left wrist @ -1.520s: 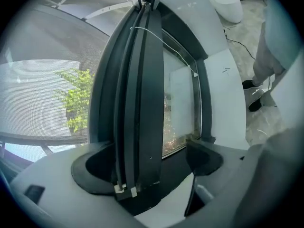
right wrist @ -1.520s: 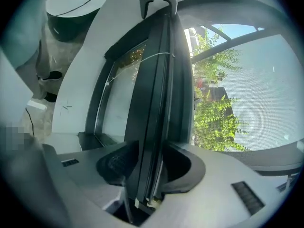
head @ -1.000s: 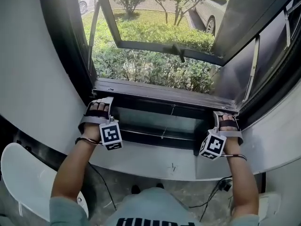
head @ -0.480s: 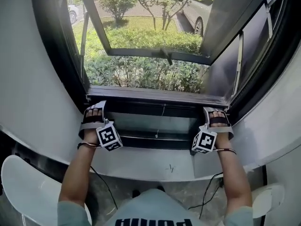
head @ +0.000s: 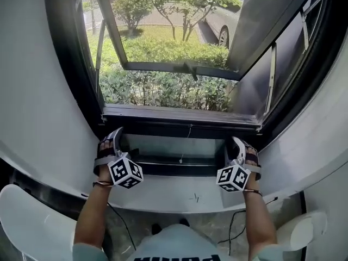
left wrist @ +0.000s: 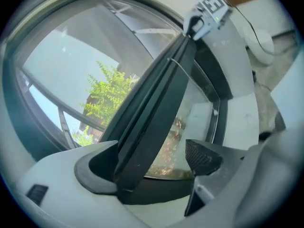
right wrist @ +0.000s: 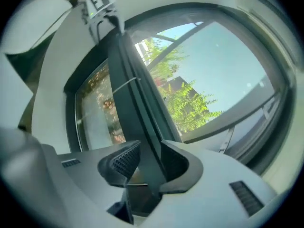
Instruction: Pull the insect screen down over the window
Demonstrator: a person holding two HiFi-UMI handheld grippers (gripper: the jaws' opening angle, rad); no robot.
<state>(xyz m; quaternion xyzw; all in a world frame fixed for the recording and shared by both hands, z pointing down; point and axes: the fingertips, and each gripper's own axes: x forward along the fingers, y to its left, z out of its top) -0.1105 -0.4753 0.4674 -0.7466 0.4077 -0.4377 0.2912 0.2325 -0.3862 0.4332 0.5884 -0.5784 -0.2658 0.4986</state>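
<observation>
The insect screen's pull bar [head: 179, 128] lies level along the foot of the window [head: 157, 66] opening, so the pull looks nearly done: the right tongs [right wrist: 148, 164], which have just been closing, pinch one end, the left tongs [left wrist: 152, 165] gape around the other, and only seating and release seem left.

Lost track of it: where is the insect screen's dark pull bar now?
Head view, centre: the dark pull bar runs left to right just below the open window's grey lower frame, above the white windowsill.

Parked car [head: 216, 25] partly behind window frame [head: 247, 42]
</observation>
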